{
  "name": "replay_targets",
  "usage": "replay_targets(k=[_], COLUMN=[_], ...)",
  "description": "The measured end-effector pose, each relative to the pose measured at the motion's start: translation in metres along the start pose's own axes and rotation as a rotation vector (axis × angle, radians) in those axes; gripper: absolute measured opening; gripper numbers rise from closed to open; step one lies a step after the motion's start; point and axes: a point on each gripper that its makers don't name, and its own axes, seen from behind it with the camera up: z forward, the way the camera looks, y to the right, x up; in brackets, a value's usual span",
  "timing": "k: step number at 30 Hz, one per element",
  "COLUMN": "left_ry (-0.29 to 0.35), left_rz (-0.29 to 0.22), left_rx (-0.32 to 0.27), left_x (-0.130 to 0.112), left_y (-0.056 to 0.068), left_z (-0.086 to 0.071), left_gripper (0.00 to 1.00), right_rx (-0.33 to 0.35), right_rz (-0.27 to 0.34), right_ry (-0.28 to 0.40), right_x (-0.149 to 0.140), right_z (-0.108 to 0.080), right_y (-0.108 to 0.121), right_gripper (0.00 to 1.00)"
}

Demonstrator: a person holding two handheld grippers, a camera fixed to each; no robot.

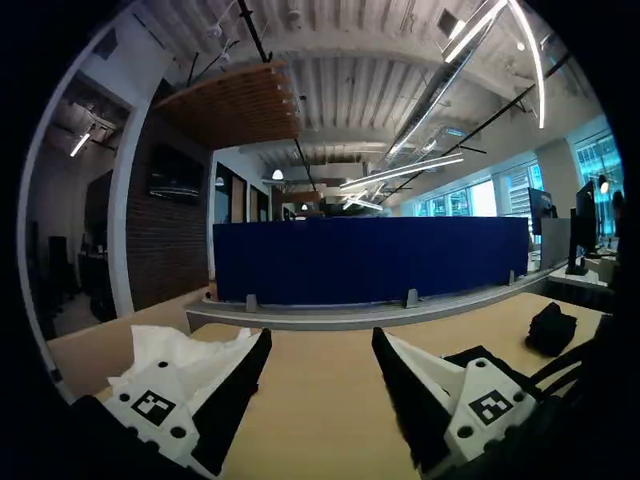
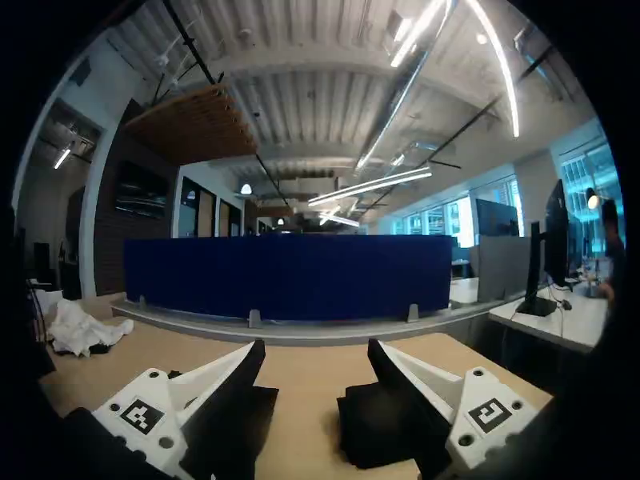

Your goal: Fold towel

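Observation:
A crumpled white towel [image 1: 172, 352] lies on the wooden table [image 1: 320, 416] just behind the left finger of my left gripper [image 1: 320, 334], which is open with bare tabletop between its fingers. A folded black towel [image 1: 552, 326] sits at the far right, and more black cloth [image 1: 480, 354] lies behind the right finger. My right gripper [image 2: 314, 346] is open too. Under it lie a black towel [image 2: 372, 432] by the right finger and another black cloth [image 2: 260, 408] by the left finger. The white towel [image 2: 80, 330] shows far left there.
A blue partition [image 1: 360, 260] on a grey rail runs across the back of the table. Beyond it to the right stand a desk with a monitor [image 2: 552, 240] and a person [image 2: 612, 240]. A brick wall [image 1: 164, 256] is at the left.

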Motion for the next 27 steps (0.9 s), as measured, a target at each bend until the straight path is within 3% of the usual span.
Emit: replay_targets(k=[6,14,23,27], left_ry=[-0.008,0.0,-0.05,-0.093], left_rz=[-0.019,-0.005,0.003,0.025], left_rx=[0.006,-0.004,-0.025,-0.06], left_x=[0.043,0.072,0.067,0.059], left_y=[-0.004,0.001,0.006,0.014], left_z=[-0.002,0.001,0.002,0.0], left_gripper=[0.93,0.93,0.93,0.93], right_rx=[0.003,0.005,0.027,0.056], right_rz=[-0.009,-0.022,-0.029,-0.04], right_ry=[-0.007,-0.014,-0.05,-0.084], right_x=[0.04,0.065,0.062,0.057], right_z=[-0.001,-0.003,-0.005,-0.005], right_y=[-0.001,-0.001,-0.008,-0.015], right_gripper=[1.0,1.0,1.0,1.0])
